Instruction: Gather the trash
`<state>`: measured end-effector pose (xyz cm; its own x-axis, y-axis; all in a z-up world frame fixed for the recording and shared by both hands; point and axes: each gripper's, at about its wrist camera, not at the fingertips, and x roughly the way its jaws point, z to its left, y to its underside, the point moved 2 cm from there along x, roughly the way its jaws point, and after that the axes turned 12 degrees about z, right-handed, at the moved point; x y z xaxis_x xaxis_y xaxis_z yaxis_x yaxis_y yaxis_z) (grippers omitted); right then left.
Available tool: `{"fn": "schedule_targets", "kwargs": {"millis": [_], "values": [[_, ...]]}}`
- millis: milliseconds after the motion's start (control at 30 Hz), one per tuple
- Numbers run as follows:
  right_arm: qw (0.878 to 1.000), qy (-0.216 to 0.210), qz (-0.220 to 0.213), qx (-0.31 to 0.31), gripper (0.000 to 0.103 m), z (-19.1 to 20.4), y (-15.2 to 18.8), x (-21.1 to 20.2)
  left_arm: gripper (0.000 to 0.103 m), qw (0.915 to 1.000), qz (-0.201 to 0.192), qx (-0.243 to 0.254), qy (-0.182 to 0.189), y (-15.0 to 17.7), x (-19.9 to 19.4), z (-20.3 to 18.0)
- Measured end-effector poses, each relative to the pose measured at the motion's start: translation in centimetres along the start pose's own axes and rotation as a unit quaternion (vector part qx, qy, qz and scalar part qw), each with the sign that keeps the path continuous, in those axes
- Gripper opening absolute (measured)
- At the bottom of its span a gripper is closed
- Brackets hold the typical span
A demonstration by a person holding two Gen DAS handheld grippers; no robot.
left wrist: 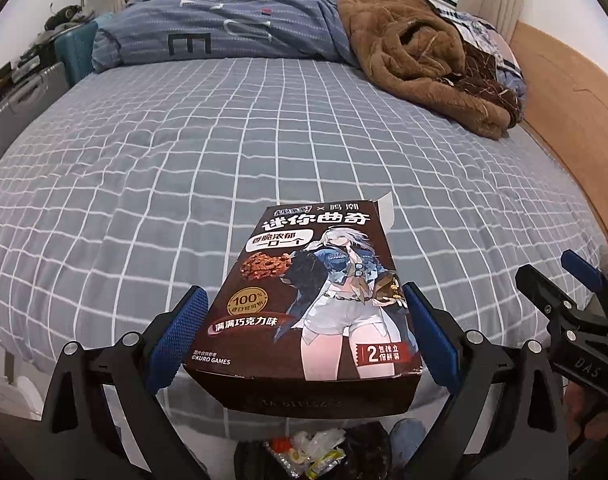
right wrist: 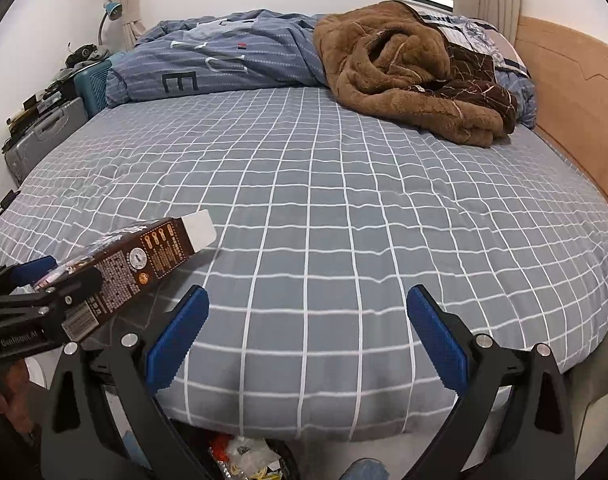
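The left gripper (left wrist: 304, 332) pinches the cookie box (left wrist: 315, 292) between its fingers, above the bed's (left wrist: 184, 160) near edge. The right gripper (right wrist: 307, 332) beside the box has fingers spread, holding nothing.

dark brown cookie box (left wrist: 311, 292), grey white-checked bedsheet (left wrist: 152, 168), brown blanket (left wrist: 419, 60)

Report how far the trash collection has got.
Done: wrappers already lie in the bin below the bed. In hand: the left gripper holds the cookie box, its end flap open, at the bed's near edge above the bin. The right gripper is open and empty. Left: dropping the box in; no other trash shows on the bed.
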<state>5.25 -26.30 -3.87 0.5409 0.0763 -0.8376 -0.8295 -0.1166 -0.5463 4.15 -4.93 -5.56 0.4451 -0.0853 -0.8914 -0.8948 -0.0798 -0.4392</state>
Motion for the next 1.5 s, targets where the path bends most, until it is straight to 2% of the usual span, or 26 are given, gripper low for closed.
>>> {"fn": "schedule_targets", "kwargs": {"millis": [500, 533, 567, 600, 667, 733, 800, 900, 967, 1067, 1100, 1167, 1333, 1500], "values": [[1.0, -0.01, -0.01, 0.007, 0.095, 1.1, 4.1, -3.9, 0.093, 0.9993, -0.028, -0.02, 0.014, 5.4, -5.2, 0.6], [1.0, -0.012, -0.01, 0.007, 0.095, 1.3, 4.6, -4.1, 0.088, 0.9992, -0.03, -0.022, 0.015, 5.8, -5.5, 0.7], [1.0, -0.012, -0.009, 0.006, 0.095, 1.4, 4.9, -4.3, 0.063, 0.9992, -0.03, -0.021, 0.017, 6.4, -5.8, 0.7], [1.0, -0.01, -0.007, 0.004, 0.095, 1.6, 5.3, -4.4, 0.059, 0.9994, -0.024, -0.02, 0.014, 6.8, -5.9, 0.7], [1.0, -0.012, -0.008, -0.001, 0.095, 2.0, 5.7, -4.6, 0.059, 0.9992, -0.031, -0.022, 0.015, 7.6, -6.5, 0.8], [1.0, -0.014, -0.008, -0.005, 0.095, 2.5, 6.0, -4.8, 0.059, 0.9991, -0.041, -0.013, -0.001, 8.1, -6.6, 0.6], [1.0, -0.017, -0.005, -0.008, 0.095, 2.7, 6.3, -4.7, 0.059, 0.9994, -0.032, -0.011, 0.0, 8.1, -6.0, 0.6], [1.0, -0.013, 0.0, -0.014, 0.095, 3.0, 6.6, -4.4, 0.062, 0.9999, -0.011, -0.006, -0.004, 8.2, -3.6, 0.8], [1.0, -0.016, 0.002, -0.013, 0.095, 2.9, 6.7, -4.1, 0.075, 0.9999, 0.005, -0.01, 0.001, 8.5, -1.9, 1.2], [1.0, -0.016, 0.006, -0.015, 0.095, 2.8, 6.7, -3.7, 0.076, 0.9989, 0.036, -0.027, 0.014, 9.0, -0.3, 1.9], [1.0, -0.016, 0.006, -0.015, 0.095, 2.8, 6.7, -3.6, 0.076, 0.9991, 0.035, -0.023, 0.009, 9.0, -0.3, 1.8], [1.0, -0.017, 0.008, -0.013, 0.095, 2.6, 6.7, -3.4, 0.087, 0.9995, 0.025, -0.016, 0.003, 9.2, -0.7, 1.5], [1.0, -0.019, 0.015, -0.017, 0.095, 3.0, 7.2, -3.2, 0.097, 0.9999, 0.009, -0.007, -0.011, 9.3, -1.8, 1.1], [0.999, -0.016, 0.025, -0.015, 0.095, 3.1, 8.1, -3.3, 0.097, 0.9998, 0.009, -0.007, -0.015, 9.8, -2.8, 1.0]]}}
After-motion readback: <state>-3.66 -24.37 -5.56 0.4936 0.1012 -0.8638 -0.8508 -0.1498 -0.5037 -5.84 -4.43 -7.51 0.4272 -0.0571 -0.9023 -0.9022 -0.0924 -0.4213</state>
